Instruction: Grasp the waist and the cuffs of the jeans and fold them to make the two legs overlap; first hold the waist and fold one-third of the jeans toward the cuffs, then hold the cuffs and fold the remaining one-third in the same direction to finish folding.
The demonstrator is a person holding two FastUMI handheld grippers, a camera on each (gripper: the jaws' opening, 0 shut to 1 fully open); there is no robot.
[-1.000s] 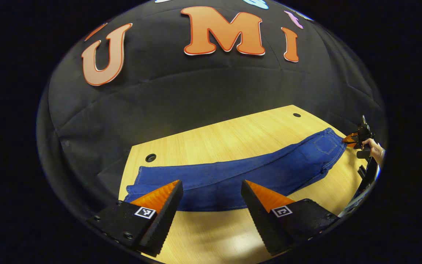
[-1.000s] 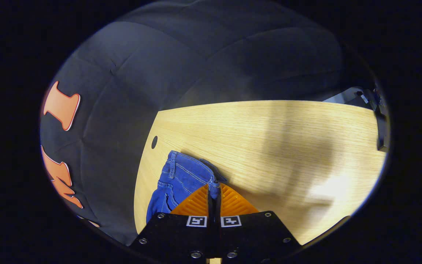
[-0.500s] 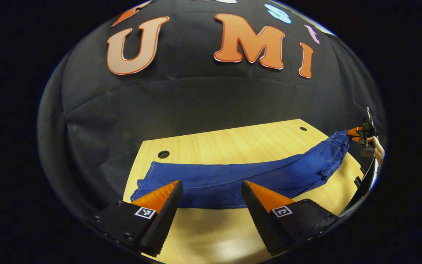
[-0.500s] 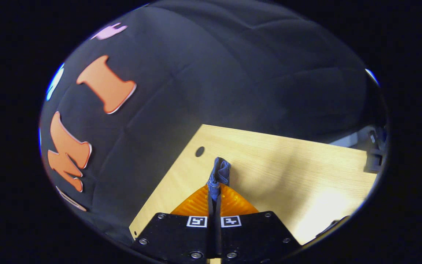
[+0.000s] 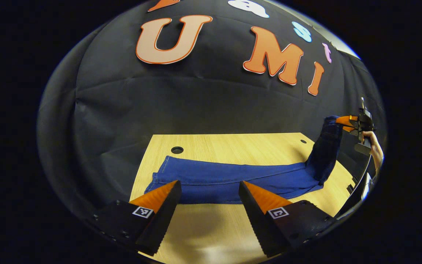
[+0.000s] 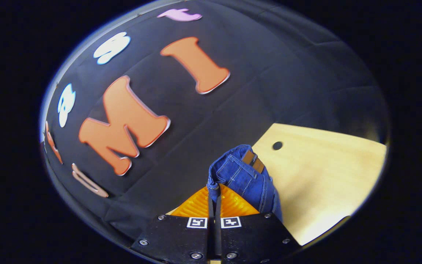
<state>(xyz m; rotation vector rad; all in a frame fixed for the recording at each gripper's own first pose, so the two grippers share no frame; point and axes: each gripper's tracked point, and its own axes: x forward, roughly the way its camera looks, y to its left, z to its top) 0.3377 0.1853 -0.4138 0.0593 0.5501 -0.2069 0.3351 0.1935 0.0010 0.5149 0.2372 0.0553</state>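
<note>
Blue jeans [image 5: 233,179] lie lengthwise across the wooden table [image 5: 233,145], legs stacked, cuffs at the left near my left gripper [image 5: 209,192]. That gripper stands open just in front of the cuff end, a little above the table, nothing between its fingers. At the far right the waist [image 5: 326,146] is lifted off the table, hanging from my right gripper [image 5: 343,121], held by a hand [image 5: 374,146]. In the right gripper view the gripper [image 6: 214,190] is shut on the waistband [image 6: 242,172], whose denim bunches above and to the right of the orange fingers.
Round cable holes sit in the table near the cuffs [image 5: 177,150] and near the waist end [image 5: 303,141]; one cable hole [image 6: 277,145] lies beyond the waistband. The black cloth wall rises right behind the table's far edge.
The right gripper has raised the waist from flat on the table to well above it and swung round. The left gripper's view has tilted slightly; its jaws stay open.
</note>
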